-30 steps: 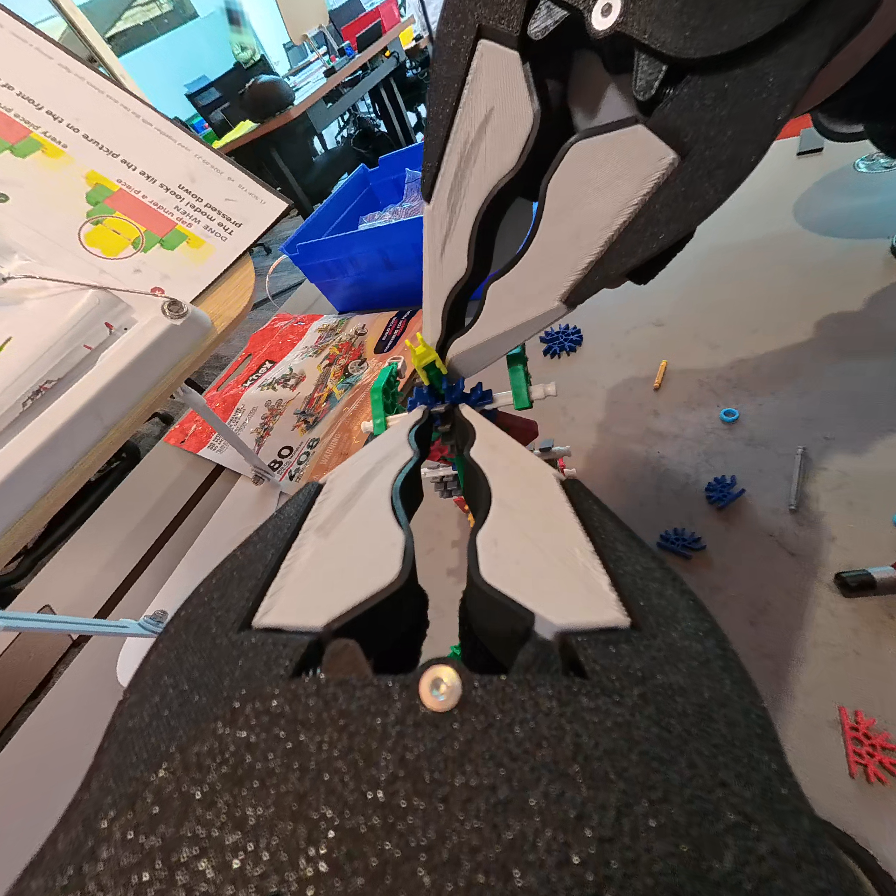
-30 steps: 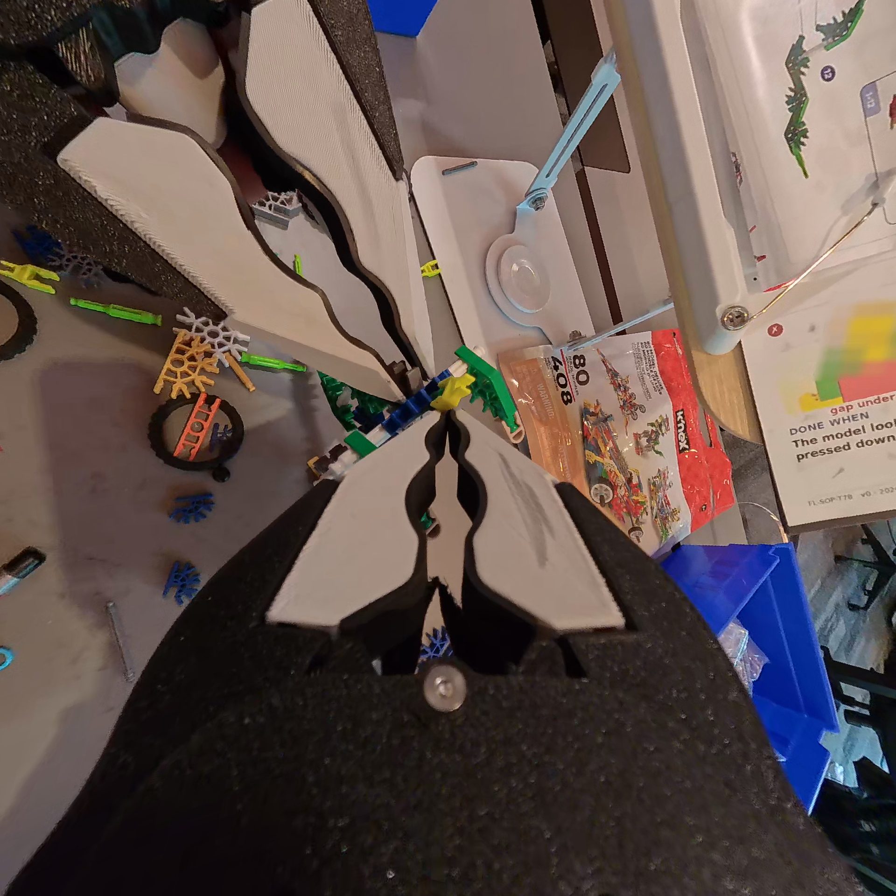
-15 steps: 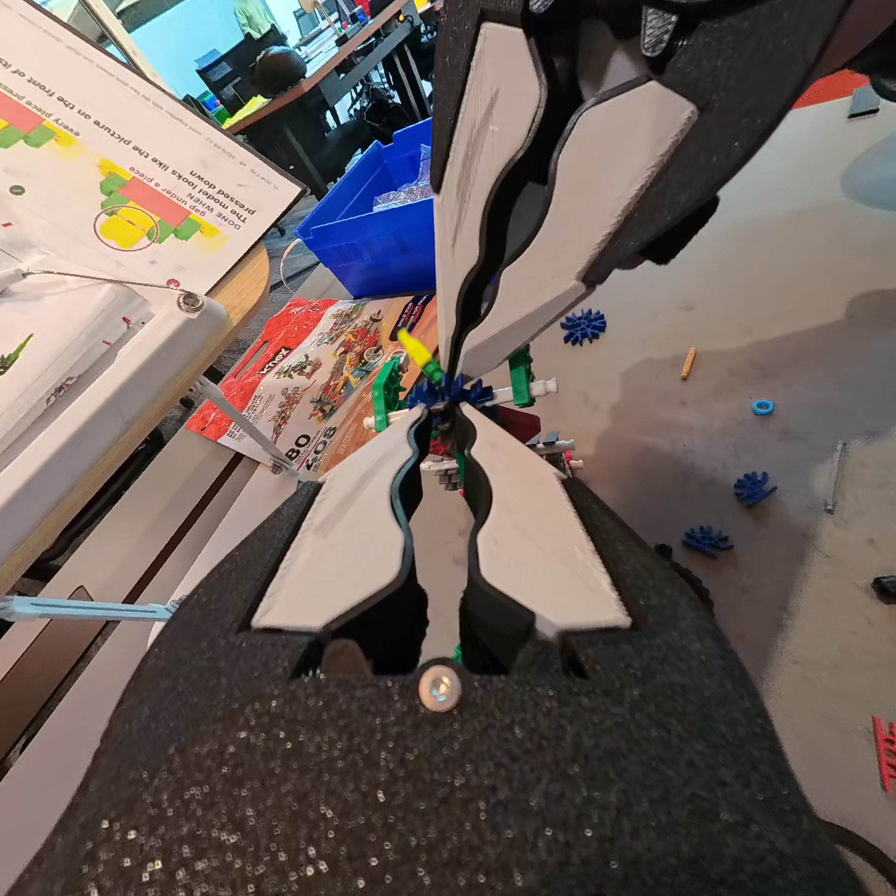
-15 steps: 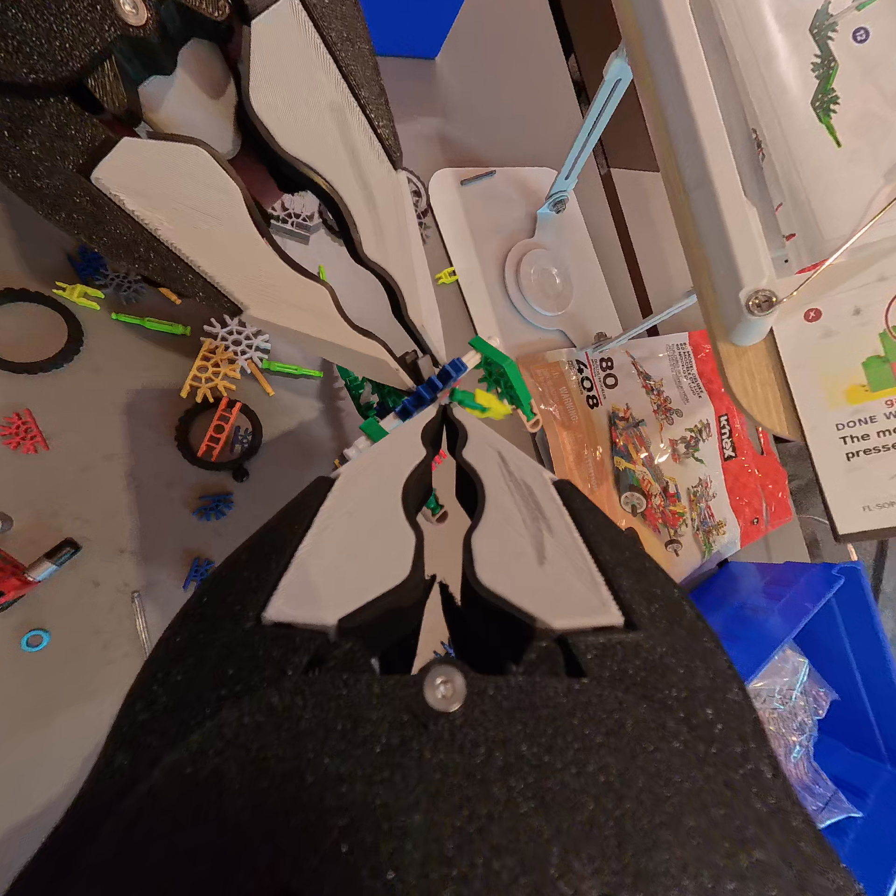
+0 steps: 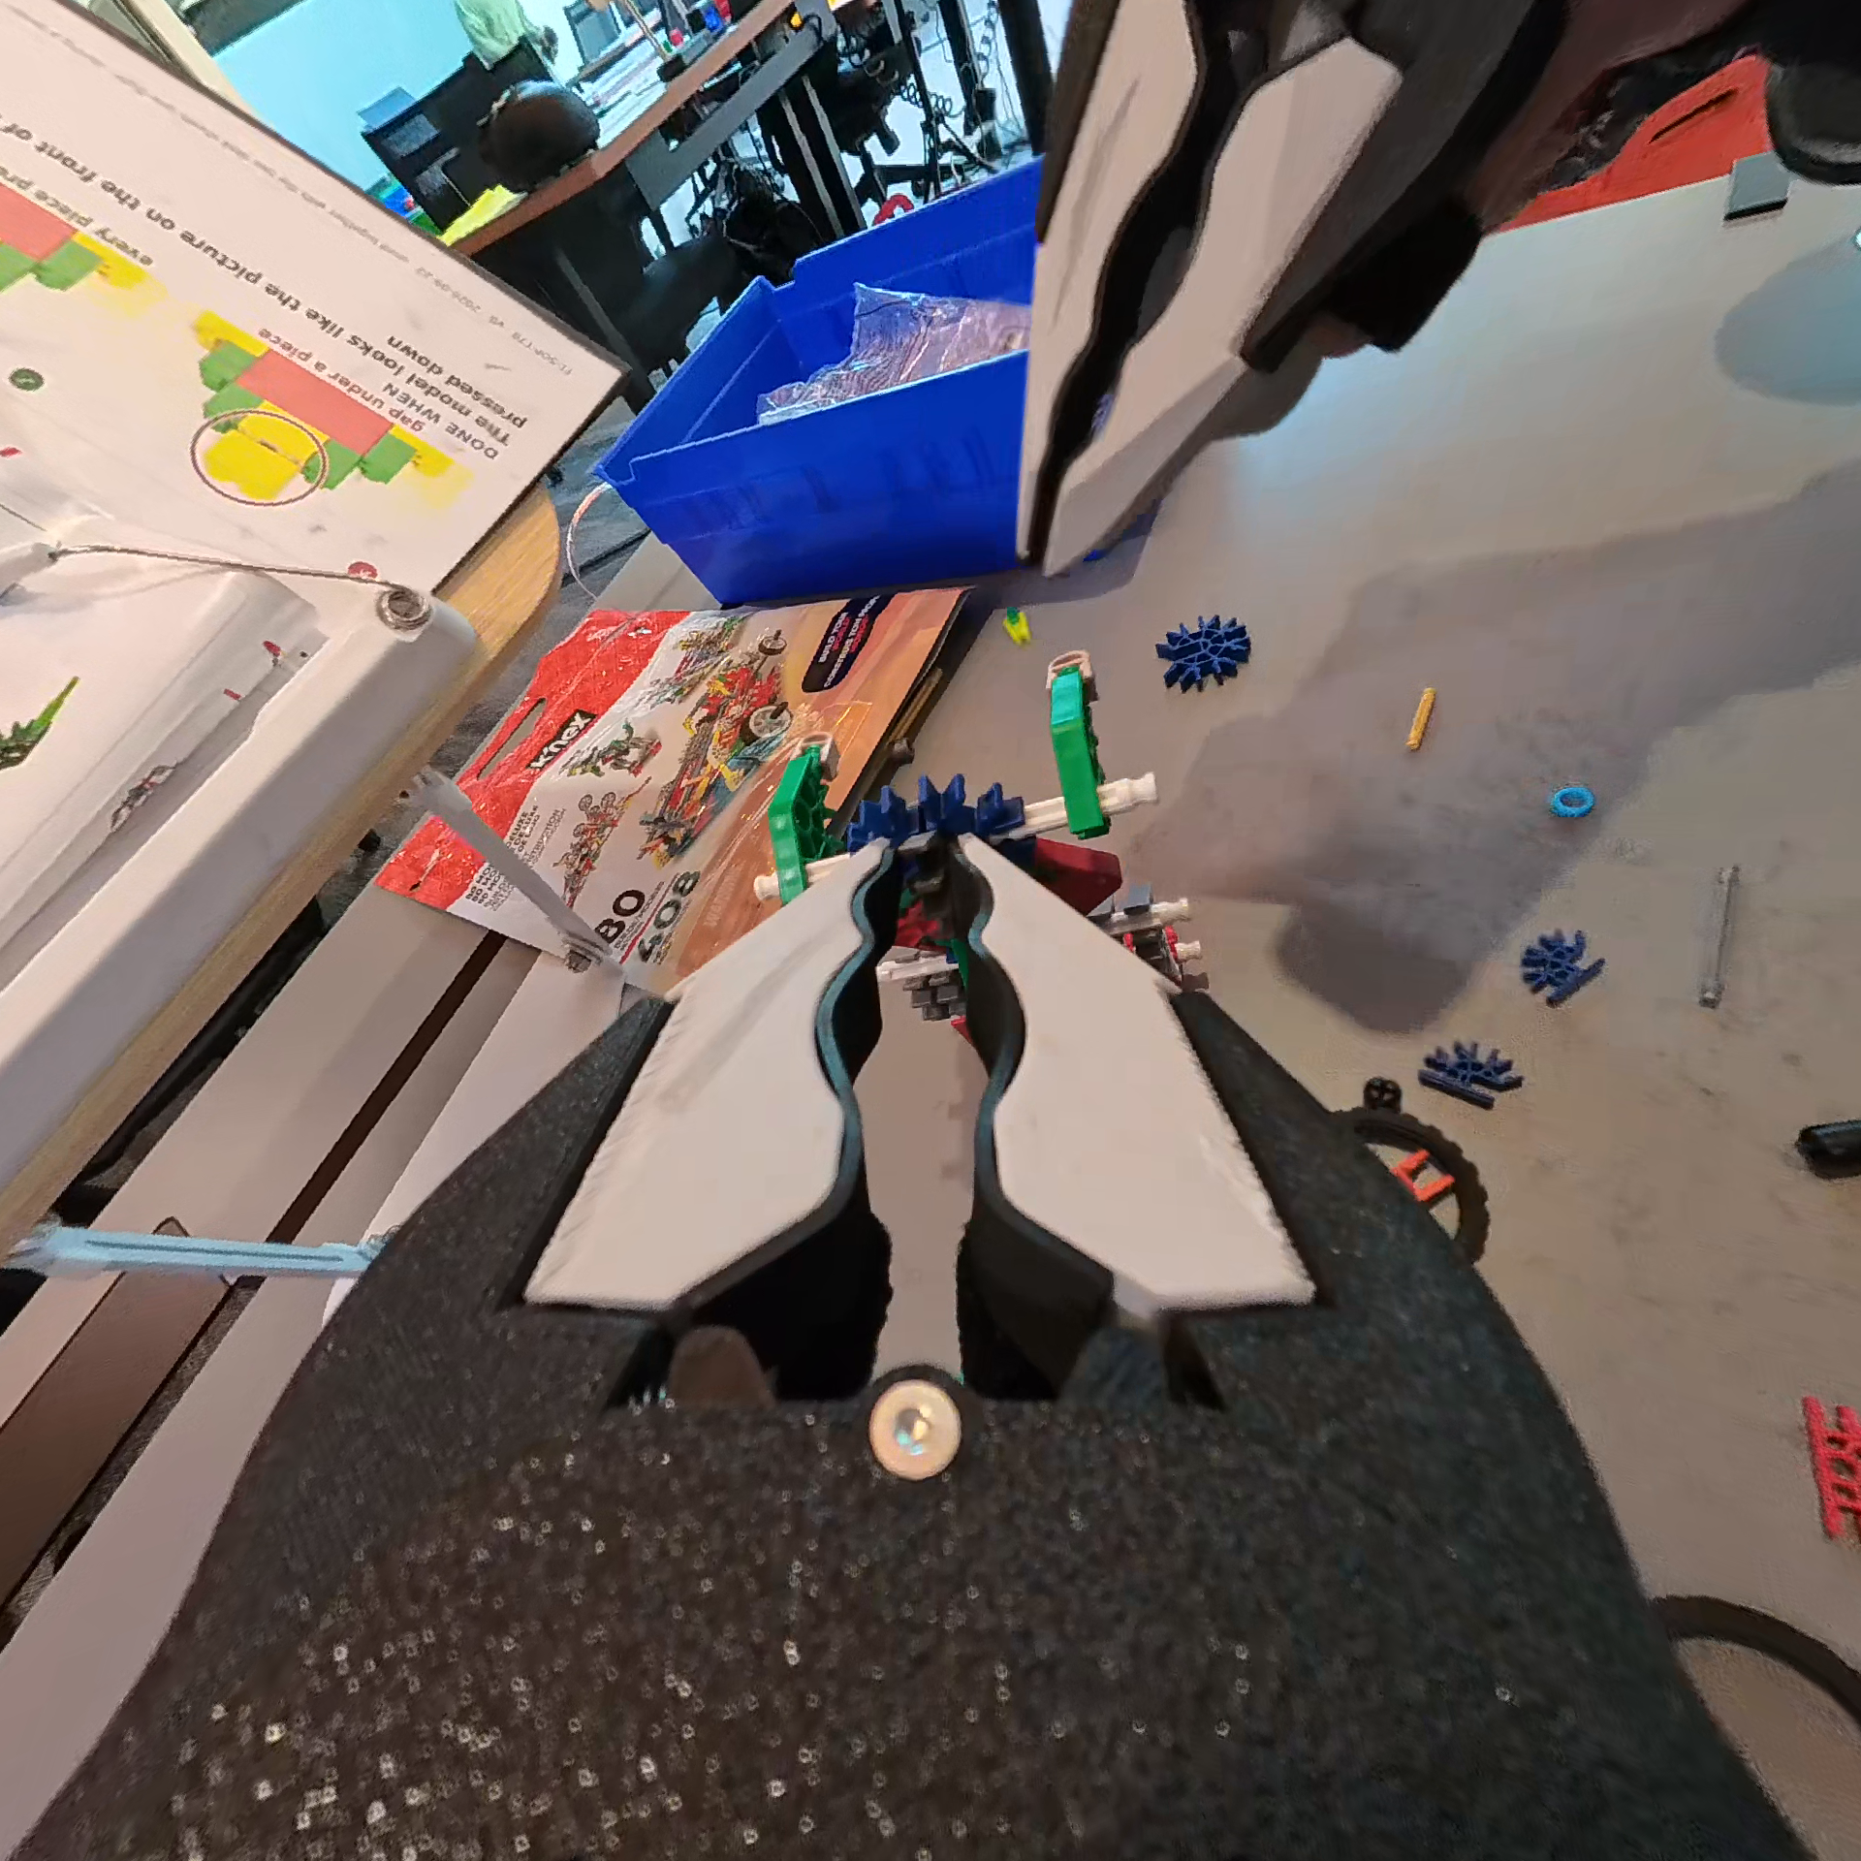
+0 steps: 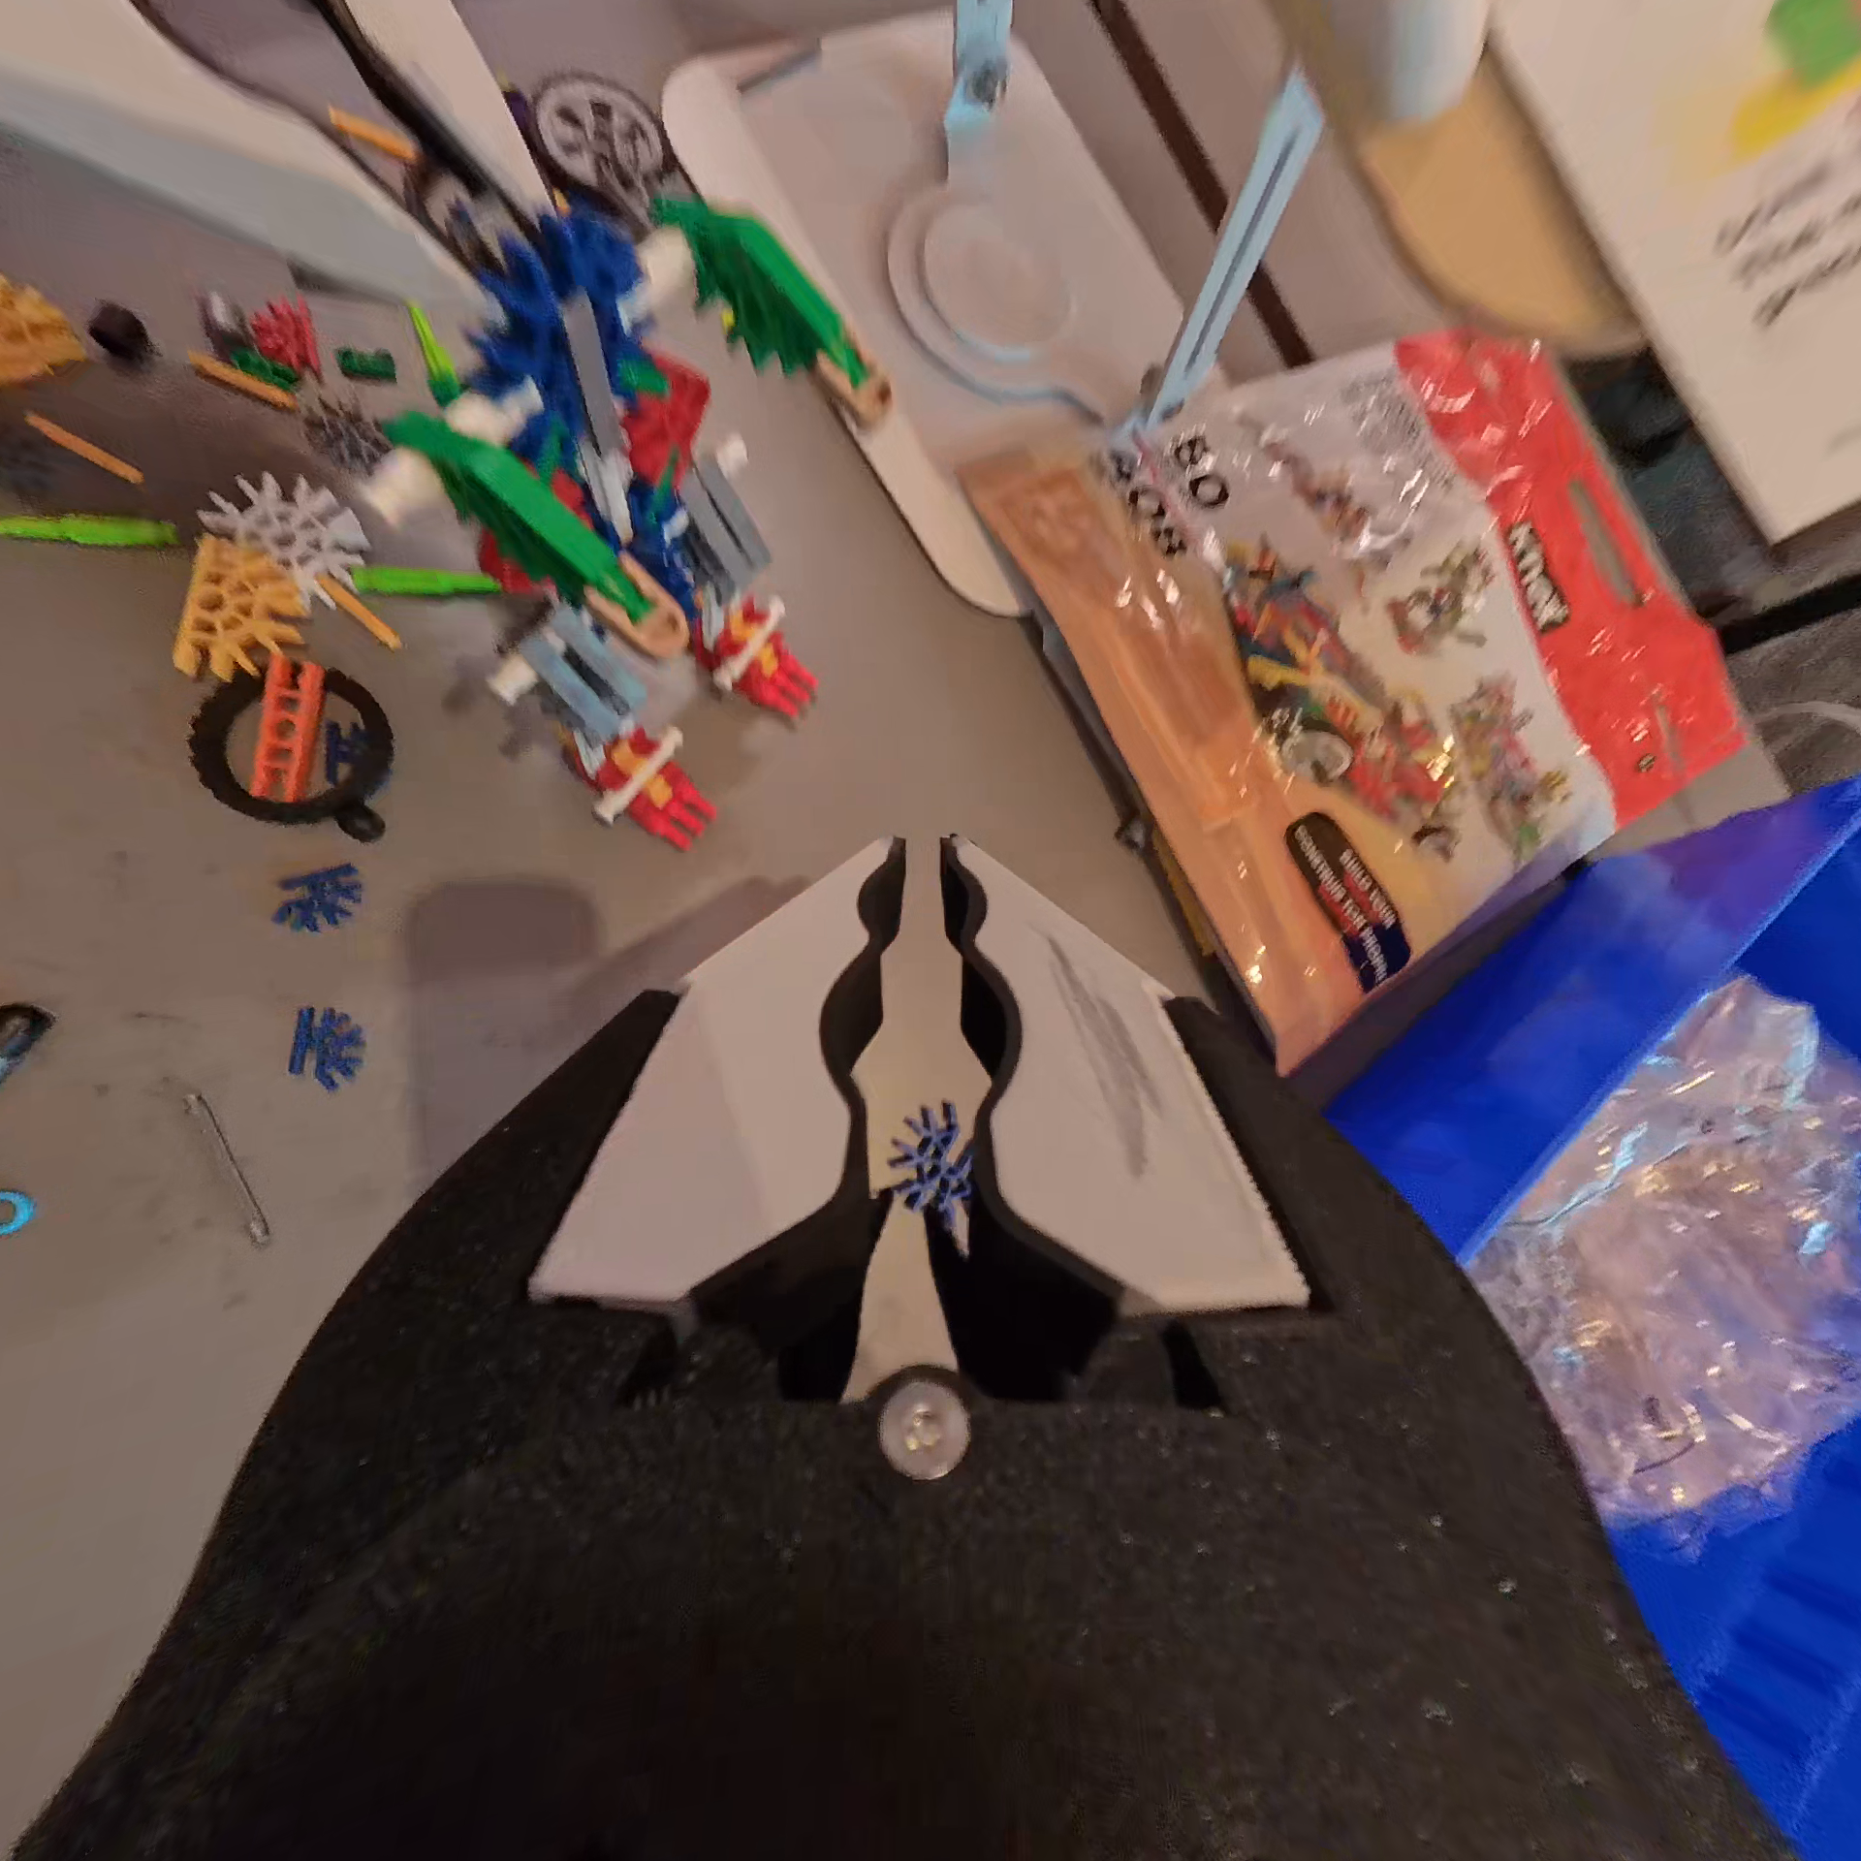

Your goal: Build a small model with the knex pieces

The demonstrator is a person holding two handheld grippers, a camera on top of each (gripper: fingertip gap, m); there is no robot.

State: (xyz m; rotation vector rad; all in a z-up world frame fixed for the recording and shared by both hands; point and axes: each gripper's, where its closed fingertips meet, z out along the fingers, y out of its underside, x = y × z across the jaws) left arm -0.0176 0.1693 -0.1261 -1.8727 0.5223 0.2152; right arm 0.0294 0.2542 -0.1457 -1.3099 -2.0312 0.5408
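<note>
left view, left gripper: the left gripper (image 5: 921,846) had its jaws squeezed in on the blue spiky hub at the top of the toy model (image 5: 1072,750), so it was pinching the model, not empty.
left view, model: it stood on the grey table (image 5: 1511,504), green pieces sticking up either side of the hub, red and grey bits lower down and partly hidden behind the fingers.
left view, right gripper: the right gripper (image 5: 1047,549) hung above and beyond the model, clear of it, tips looking pressed together with nothing in them that i could see.
left view, around: a tiny yellow piece (image 5: 1015,626) lay on the table just below those tips, near the printed toy bag (image 5: 685,765). the blue bin (image 5: 856,473) sat behind the bag, and a blue connector (image 5: 1203,653) lay off to the side.
right view, right gripper: the right gripper (image 6: 921,851) was nearly closed, just a sliver between the tips, holding nothing and well apart from the model.
right view, model: blurry here, the toy model (image 6: 604,483) was upright on its red feet with the left gripper (image 6: 433,151) reaching in at its blue top.
right view, around: a black tyre (image 6: 373,725) with an orange ladder piece inside lay beside the model, and loose parts were scattered near it. the bag and bin sat off to the other side.
</note>
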